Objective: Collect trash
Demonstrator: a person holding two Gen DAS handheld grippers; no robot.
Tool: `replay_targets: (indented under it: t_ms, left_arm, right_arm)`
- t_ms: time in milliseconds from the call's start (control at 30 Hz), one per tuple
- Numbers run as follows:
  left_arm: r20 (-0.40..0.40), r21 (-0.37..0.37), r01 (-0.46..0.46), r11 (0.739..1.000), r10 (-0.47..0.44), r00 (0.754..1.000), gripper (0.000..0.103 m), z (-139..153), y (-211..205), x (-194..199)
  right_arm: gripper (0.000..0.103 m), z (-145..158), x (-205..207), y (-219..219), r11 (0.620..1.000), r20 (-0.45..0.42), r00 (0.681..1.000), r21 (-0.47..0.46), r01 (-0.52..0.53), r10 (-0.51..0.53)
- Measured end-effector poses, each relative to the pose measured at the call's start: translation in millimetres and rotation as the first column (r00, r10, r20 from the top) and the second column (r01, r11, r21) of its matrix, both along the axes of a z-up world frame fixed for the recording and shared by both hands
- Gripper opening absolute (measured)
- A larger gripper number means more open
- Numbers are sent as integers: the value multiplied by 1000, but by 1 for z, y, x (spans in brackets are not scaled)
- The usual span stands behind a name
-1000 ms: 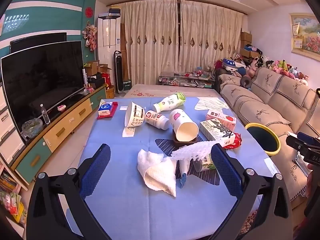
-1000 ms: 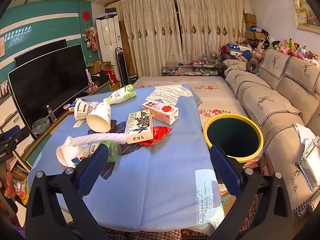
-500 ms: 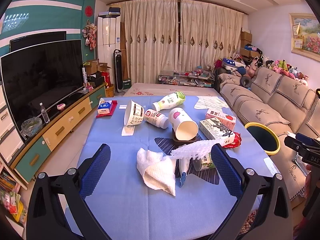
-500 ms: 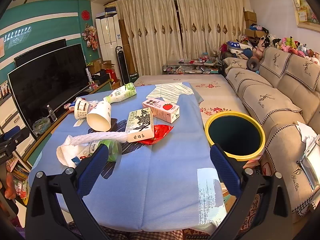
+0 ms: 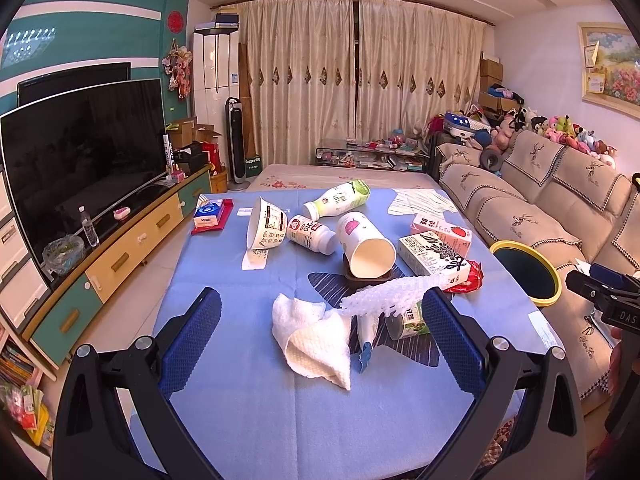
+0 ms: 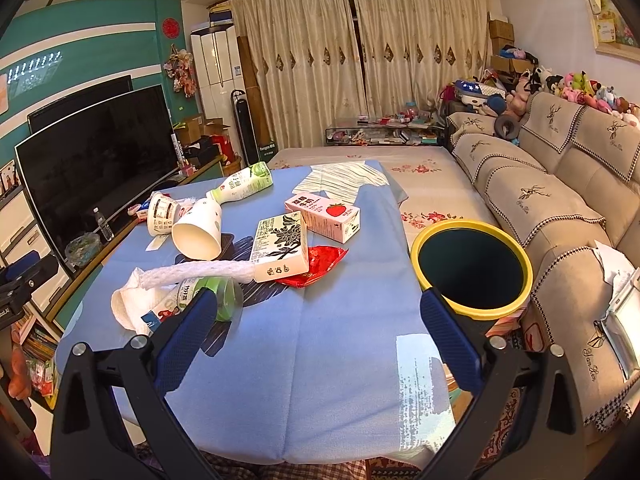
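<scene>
**Trash spread over the blue table, bin waiting at its right edge**

Trash lies in a loose cluster on the blue tablecloth (image 5: 240, 380). Nearest the left gripper (image 5: 320, 332) sits a crumpled paper towel (image 5: 316, 340), with a white foam net sleeve (image 5: 392, 294) lying across a small green-labelled bottle (image 5: 408, 320) just right of it. Farther back, a white paper cup (image 5: 366, 246) rests on its side, mouth toward the camera. Left of it lie a small white bottle (image 5: 310, 234) and a tipped paper bowl (image 5: 264, 228), with a green-capped bottle (image 5: 340, 200) beyond. To the right, a black-and-white carton (image 5: 432, 258) partly covers a red wrapper (image 5: 468, 280), and a pink strawberry carton (image 5: 440, 228) lies behind.

Both grippers hover over the near side of the table, jaws spread wide and holding nothing. From the right gripper (image 6: 320, 328), the yellow-rimmed bin (image 6: 474, 270) stands just beside the table's right edge, between table and sofa (image 6: 560, 184).
</scene>
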State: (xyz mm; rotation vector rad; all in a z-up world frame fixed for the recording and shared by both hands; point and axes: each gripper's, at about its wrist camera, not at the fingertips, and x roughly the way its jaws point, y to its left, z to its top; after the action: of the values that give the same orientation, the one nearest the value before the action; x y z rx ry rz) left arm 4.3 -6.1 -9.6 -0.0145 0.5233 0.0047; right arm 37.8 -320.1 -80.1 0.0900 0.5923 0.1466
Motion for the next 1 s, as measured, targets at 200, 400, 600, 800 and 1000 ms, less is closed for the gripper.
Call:
replay_targets:
  t_ms: [200,400,600,800,1000]
  left_arm:
    - [-1,1,-1,1000,1,1000,99,-1,-1,1]
    - [-1,2,0,1000,0,1000,99,-1,-1,1]
    - [-4,4,0,1000,0,1000,99,-2,-2,1]
    - [-6,6,0,1000,0,1000,99,-3,-3,2]
    - [-11,5,1,1000,-1,1000,99,-4,-4,2]
  right_arm:
    - [97,0,-1,1,1000,-3,1000,0,-1,1]
    - [97,0,-1,1,1000,-5,1000,0,0,0]
    - [97,0,0,1,1000,-5,1000,1,0,0]
    - [97,-1,0,1,1000,-5,1000,1,0,0]
    - [97,-1,0,2,1000,-7,1000,1,1,-1]
